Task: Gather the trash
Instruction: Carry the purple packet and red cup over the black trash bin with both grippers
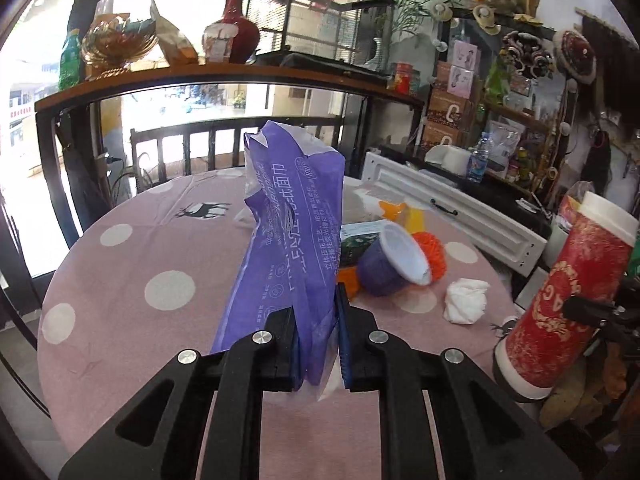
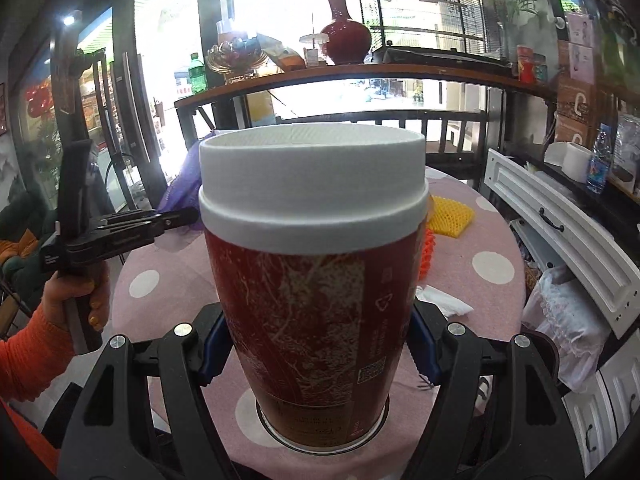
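the left tongs [image 1: 316, 344] are clenching the lower end of a purple tissue wrapper [image 1: 288, 240], its crumpled body standing up between the blue pads above the round surface [image 1: 132, 280] with its pink, white-dotted cloth. the right tongs [image 2: 312, 354] are gripping a tall red canister [image 2: 304, 300] with a white cap by its lower body, one blue pad pressing on each side; the canister is standing nearly upright and filling most of the right wrist view. in the left wrist view the same canister is showing at the right edge, leaning a little. still lying on the surface are a purple paper cup [image 1: 390, 262] tipped on its side, an orange foam net [image 1: 434, 254] just behind the cup, a crumpled white tissue [image 1: 466, 300] near the right rim, and a yellow foam net [image 2: 450, 216] farther back. in the right wrist view a hand [image 2: 78, 300] in an orange sleeve [image 2: 32, 354] is holding the left tool's handle.
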